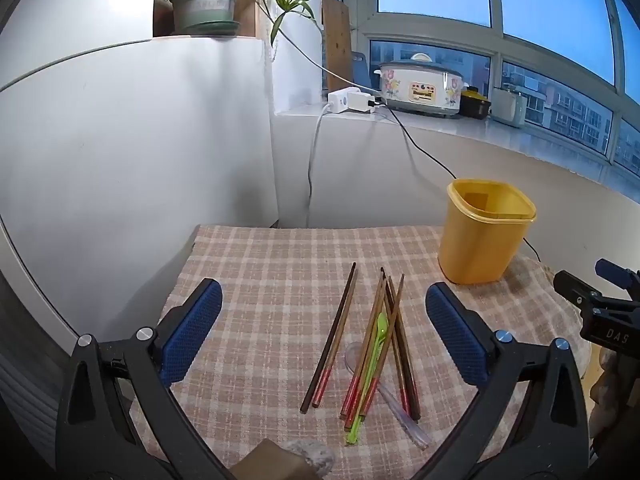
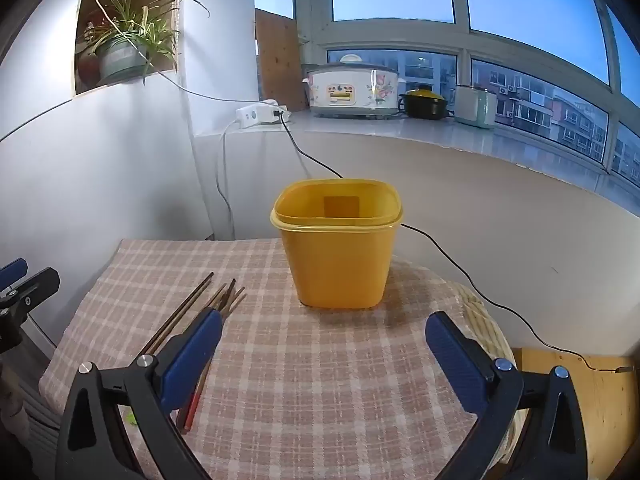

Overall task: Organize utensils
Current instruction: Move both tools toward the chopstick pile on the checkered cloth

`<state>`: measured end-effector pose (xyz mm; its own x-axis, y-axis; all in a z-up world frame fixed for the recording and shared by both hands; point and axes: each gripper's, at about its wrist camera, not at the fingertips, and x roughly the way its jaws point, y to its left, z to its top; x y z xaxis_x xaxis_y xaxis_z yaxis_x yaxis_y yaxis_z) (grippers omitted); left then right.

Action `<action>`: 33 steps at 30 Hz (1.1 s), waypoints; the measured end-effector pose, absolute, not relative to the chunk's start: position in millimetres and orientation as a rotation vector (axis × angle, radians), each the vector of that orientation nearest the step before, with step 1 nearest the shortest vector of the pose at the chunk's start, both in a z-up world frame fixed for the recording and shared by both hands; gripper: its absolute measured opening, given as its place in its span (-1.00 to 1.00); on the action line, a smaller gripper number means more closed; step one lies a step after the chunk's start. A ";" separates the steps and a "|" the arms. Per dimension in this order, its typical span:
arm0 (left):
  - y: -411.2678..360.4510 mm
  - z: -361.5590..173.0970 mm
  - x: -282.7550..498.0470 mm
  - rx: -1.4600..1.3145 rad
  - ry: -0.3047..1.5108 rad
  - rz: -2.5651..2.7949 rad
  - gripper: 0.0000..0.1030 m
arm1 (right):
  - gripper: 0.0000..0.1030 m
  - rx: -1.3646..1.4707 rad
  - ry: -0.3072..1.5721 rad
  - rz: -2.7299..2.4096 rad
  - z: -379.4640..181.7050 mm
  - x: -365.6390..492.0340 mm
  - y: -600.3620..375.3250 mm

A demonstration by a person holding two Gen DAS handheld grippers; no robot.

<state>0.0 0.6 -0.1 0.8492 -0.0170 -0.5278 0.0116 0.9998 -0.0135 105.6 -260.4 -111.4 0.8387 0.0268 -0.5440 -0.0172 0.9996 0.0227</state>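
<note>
Utensils lie loose on the checked cloth (image 1: 260, 280), none in the holder yet. Main cluster: a crossed bundle of wooden chopsticks (image 1: 390, 344) with red-painted ends toward the camera, a green plastic spoon (image 1: 370, 376) lying across them lengthwise, and a clear plastic spoon (image 1: 400, 412) partly under the pile, its bowl showing to the left of the bundle. Just left of that, apart from the bundle, a separate pair of chopsticks (image 1: 334, 340), one dark and one red-tipped, lying side by side. Yellow plastic container (image 2: 336, 248) stands upright on the same cloth, to the right of and behind the utensils, nothing visible inside it; well apart from the chopstick tips. Left gripper (image 1: 324, 320) hangs over the near edge of the cloth, tilted down, jaws spread fully wide, nothing between the blue pads (image 1: 192, 332); the utensil pile sits in the gap below, not touched. Right gripper (image 2: 324, 344) same story: jaws fully wide, holding nothing, pointed down at the container, which is centred ahead of the gap. In the right wrist view its left finger covers part of the chopstick pile. Each gripper shows at the edge of the other's view. Background: white ledge (image 2: 440, 140) under the window carrying a floral slow cooker (image 2: 354, 88), a small black pot with yellow lid (image 2: 424, 102) and a power strip (image 2: 256, 115) with cables running down; potted spider plant (image 2: 124, 48) in a wall niche upper left.
</note>
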 end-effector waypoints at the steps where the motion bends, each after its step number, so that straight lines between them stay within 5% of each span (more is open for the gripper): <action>1: 0.5 0.0 -0.3 -0.006 0.555 -0.015 1.00 | 1.00 0.017 0.576 0.021 -111.5 105.8 -260.2; 33: -5.2 6.7 -4.0 -0.015 0.539 -0.045 1.00 | 1.00 0.034 0.526 -0.044 -98.7 96.8 -266.7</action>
